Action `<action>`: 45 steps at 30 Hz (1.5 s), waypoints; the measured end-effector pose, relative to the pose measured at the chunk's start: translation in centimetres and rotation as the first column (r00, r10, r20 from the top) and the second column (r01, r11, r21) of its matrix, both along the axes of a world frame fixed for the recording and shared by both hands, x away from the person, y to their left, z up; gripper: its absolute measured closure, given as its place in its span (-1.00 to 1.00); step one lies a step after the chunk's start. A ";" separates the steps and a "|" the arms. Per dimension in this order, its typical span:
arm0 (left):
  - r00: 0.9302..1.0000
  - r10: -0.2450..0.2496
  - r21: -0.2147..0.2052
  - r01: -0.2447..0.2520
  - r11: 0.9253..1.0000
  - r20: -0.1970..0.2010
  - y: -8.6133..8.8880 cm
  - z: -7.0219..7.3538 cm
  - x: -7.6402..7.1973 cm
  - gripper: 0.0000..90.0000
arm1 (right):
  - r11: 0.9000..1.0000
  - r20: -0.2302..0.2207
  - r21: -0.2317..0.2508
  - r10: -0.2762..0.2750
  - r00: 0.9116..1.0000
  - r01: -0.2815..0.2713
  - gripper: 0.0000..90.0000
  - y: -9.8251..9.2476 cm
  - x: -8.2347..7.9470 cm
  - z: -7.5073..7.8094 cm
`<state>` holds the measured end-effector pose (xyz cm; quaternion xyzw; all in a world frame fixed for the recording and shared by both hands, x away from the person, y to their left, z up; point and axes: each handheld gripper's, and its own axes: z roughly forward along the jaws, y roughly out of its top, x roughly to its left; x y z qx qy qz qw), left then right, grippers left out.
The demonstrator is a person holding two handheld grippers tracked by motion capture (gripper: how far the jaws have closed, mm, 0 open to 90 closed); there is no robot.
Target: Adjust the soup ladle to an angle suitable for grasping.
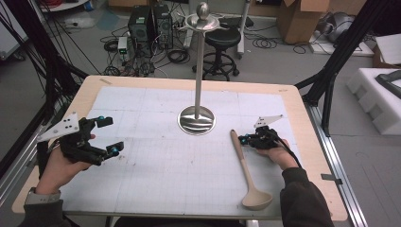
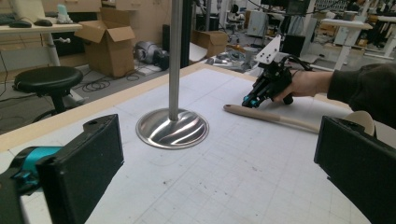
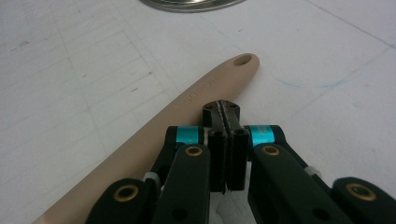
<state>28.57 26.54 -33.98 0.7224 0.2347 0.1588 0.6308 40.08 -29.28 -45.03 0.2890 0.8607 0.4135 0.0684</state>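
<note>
Our right claw (image 3: pixel 225 108) sits clamped shut, empty, just beside the ladle (image 3: pixel 196 95) handle; nudging it could skid it away.

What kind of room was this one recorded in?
Probably a lab or workshop. Computer towers and loose cables sit on the floor, open cardboard boxes stand about, and the table carries a gridded mat.

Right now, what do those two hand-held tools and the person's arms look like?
Both are black. The left tool has wide flat pads, teal accents and a grey three-cornered plate. The right tool shows teal bands, brass-coloured pivot pins and a black cable. The person wears dark sleeves and a pale wristband on the left wrist.
</note>
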 end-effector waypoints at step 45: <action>1.000 0.006 0.000 -0.006 1.000 0.008 0.2 0.0 -0.1 -0.96 | 0.988 -0.029 -0.052 0.147 0.989 -0.149 1.00 4.6 -0.5 0.6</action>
